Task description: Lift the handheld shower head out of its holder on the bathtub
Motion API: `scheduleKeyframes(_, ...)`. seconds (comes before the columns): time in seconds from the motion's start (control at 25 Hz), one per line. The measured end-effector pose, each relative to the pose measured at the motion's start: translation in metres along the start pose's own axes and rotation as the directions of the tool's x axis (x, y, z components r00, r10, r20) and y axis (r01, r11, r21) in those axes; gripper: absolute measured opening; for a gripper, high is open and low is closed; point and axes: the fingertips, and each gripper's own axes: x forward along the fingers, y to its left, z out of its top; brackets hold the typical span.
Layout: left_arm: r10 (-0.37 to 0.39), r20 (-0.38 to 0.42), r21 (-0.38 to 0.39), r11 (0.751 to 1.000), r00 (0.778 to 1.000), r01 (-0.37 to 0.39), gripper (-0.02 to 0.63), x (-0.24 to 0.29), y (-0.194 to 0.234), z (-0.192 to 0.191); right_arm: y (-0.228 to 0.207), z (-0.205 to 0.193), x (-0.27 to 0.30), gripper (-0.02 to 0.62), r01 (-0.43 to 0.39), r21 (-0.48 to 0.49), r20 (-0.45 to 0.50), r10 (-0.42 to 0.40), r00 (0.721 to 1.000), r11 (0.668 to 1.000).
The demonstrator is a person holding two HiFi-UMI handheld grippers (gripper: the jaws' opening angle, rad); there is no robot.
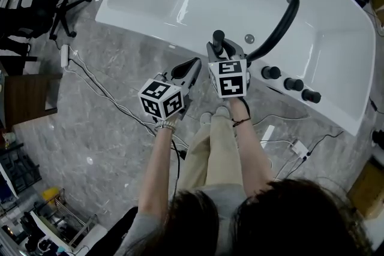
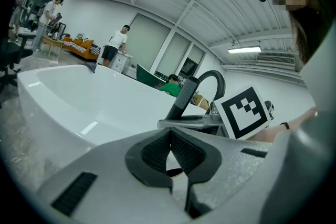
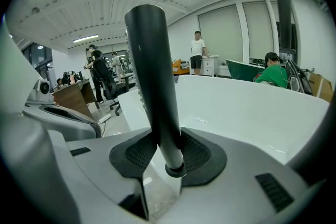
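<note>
The handheld shower head (image 1: 218, 39) is a dark, upright stick on the near rim of the white bathtub (image 1: 150, 33). In the right gripper view the shower head (image 3: 155, 76) rises straight up between the pads. My right gripper (image 3: 168, 157) is shut on its lower stem, just above a dark collar, and reaches over the rim from my side (image 1: 219, 50). My left gripper (image 1: 195, 64) hovers just left of it, near the rim, shut with nothing in it; its pads (image 2: 157, 152) meet at the top. From there the shower head (image 2: 185, 97) stands a little ahead to the right.
A black arched spout (image 1: 282, 27) curves over the tub just right of the shower head, with three black knobs (image 1: 293, 84) further right on the rim. An office chair (image 1: 54, 3) and cables (image 1: 102, 90) are on the floor at left. People stand far behind the tub.
</note>
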Motion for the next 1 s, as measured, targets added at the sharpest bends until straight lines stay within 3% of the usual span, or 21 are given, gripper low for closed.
scheduleKeyframes(0.56,0.032,0.090,0.002,0.999,0.995,-0.033,0.005,-0.036,-0.016,0.047,0.016,0.057,-0.050,0.133,0.004,-0.013,0.083,-0.003,0.997,1.000)
scheduleKeyframes(1.0,0.041,0.181,0.025,0.999,0.983,-0.046,0.005,-0.073,-0.050,0.100,0.040,0.116,-0.105,0.133,-0.055,-0.076,0.151,0.066,0.986,0.996)
